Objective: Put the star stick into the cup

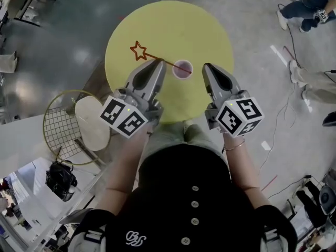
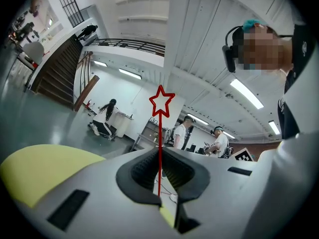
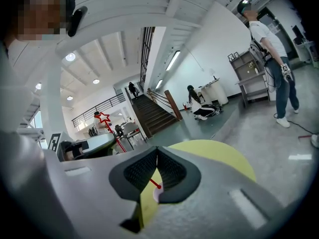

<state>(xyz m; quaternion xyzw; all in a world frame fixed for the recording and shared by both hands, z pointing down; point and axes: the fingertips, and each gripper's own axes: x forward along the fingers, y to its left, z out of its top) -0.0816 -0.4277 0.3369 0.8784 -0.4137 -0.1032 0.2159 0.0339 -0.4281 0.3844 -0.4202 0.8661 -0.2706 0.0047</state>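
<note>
Currently the left claw is pinched on the stick about mid-shaft. In its own view the red shaft runs straight up through the closed pads, with the star above the tips. We read the mid-shaft grip as chosen for steering. The star end juts out ahead and to the left of this claw, and the tail end reaches past the tips toward the cup. The cup sits just right of this claw on the bench. The stick is tilted, not upright, so we judge the feeding-in step as not yet done.

The right claw is pressed together and holds nothing. It hangs just right of the cup, apart from it. We judge it is placed there to steady the cup should it tip.

Unclear: whether the tail is inside the cup, on its rim, or above it, since the steep head view flattens height. The right gripper view shows only a red tip and a pale sliver of cup through the gap under its pads. The cup's depth and contents are not readable.
</note>
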